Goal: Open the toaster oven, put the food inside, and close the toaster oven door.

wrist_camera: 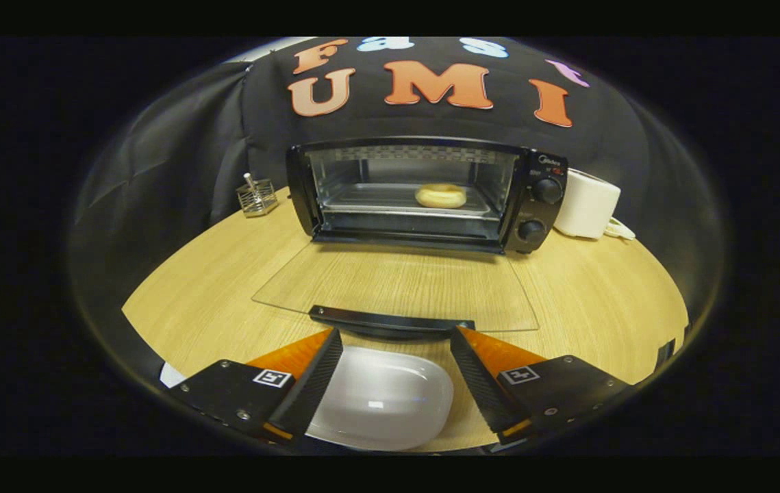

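Toaster oven [424, 195] sits mid-frame on the counter [211, 301] with the food [440, 196] already on its tray, so bring your hand-held gripper [396, 373], fingers apart and empty, under the door handle [390, 322] and lift the glass door [396, 284] evenly shut.
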`<state>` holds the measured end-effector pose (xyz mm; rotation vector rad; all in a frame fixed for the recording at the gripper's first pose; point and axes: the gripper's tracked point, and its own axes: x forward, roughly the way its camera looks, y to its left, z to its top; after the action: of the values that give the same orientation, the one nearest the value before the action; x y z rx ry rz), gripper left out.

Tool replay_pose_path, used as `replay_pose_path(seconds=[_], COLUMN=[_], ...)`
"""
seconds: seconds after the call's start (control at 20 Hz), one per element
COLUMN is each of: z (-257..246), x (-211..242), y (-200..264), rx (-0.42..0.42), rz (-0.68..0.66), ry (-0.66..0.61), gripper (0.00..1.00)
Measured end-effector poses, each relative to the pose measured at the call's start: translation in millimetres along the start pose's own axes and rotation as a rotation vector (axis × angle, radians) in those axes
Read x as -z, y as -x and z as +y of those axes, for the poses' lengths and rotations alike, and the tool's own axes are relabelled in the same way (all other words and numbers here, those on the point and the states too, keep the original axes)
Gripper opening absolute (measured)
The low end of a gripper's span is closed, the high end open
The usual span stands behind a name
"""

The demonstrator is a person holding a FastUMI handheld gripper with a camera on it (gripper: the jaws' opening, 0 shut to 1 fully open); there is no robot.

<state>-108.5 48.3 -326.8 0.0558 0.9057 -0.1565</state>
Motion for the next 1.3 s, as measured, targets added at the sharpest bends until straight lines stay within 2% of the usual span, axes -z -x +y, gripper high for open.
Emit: replay_pose_path(seconds=[0.35,0.5,0.7,1.3], z=[-16.4,-18.1,-19.8,-23.2], x=[5.7,-2.6,-28.9,-106.1], y=[-13.9,-12.6,0.7,26.2], rx=[0.087,0.096,0.093,0.080], rz=[0.042,0.030,-0.041,-0.228], ry=[-0.032,-0.057,-0.092,-0.081], gripper=[0.94,0.93,0.93,0.92])
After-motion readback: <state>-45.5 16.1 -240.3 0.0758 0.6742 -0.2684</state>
